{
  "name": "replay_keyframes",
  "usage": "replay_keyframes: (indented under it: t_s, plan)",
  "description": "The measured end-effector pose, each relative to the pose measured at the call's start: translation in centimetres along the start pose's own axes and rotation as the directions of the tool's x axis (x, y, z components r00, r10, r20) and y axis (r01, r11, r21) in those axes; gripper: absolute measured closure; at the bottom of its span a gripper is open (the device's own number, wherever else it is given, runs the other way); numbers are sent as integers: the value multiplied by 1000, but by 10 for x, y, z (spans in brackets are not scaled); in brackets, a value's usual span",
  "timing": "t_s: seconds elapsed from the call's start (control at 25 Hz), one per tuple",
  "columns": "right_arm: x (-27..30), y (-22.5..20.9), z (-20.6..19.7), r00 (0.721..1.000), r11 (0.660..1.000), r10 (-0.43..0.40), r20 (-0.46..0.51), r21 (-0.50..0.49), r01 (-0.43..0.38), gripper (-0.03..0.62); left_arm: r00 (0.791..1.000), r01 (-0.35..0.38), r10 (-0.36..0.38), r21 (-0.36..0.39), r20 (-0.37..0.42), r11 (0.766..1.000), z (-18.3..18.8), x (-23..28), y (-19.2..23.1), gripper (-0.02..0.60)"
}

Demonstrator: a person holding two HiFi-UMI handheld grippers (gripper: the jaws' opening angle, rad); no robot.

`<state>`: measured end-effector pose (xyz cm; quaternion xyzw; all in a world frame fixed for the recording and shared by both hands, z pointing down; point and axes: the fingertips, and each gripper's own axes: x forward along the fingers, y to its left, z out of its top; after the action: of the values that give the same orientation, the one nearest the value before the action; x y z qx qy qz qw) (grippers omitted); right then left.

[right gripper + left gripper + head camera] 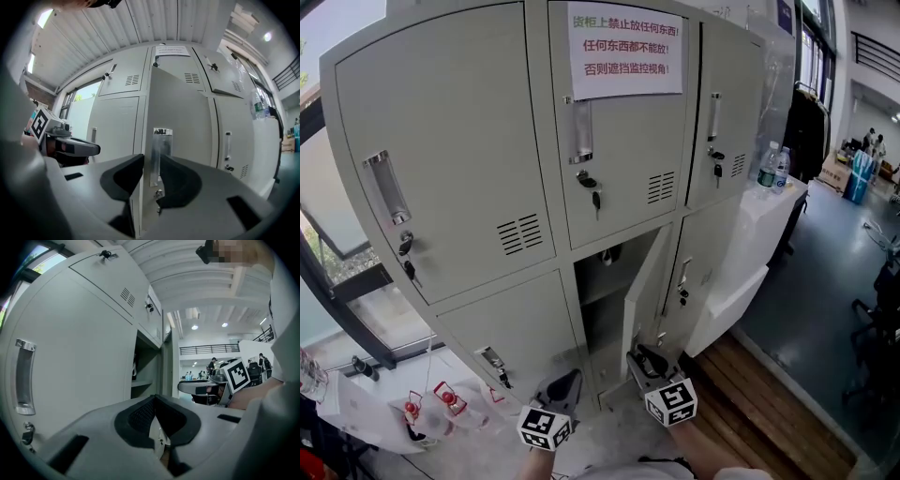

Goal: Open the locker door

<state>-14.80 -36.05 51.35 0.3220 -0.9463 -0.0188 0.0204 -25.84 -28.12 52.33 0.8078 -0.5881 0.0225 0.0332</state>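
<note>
Head view: shows the locker door (pixel 643 281) ajar at lower middle, right gripper (pixel 639 358) at its free edge, left gripper (pixel 567 380) just beside.

Left gripper view: shows fingers (pixel 138 416) clenched on nothing.

Right gripper view: shows fingers (pixel 123 176) pinching the door edge by the handle (pixel 161 145). Could slip off that thin edge if pulled askew, letting the door swing back.

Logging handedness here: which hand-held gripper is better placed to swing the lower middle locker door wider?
Right. The right hand-held gripper has its jaws closed on the edge of the ajar locker door; the left hand-held gripper is shut, empty, off to the side.
</note>
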Motion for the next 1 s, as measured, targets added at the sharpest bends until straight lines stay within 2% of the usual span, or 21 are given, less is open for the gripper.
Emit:
replay_keyframes:
  t_s: [0.4, 0.68, 1.0]
  plan:
    - [-44, -27, -2, 996, 995, -94, -13, -16, 93, 485, 995, 103, -103, 8, 4, 995, 4, 22, -41, 573]
    - [-71, -50, -5, 988, 988, -156, -23, -14, 155, 471, 988, 150, -151, 9, 18, 989, 9, 38, -60, 573]
    - [-104, -90, -9, 965, 965, -262, -30, 18, 263, 471, 974, 226, -226, 14, 18, 974, 11, 60, -88, 574]
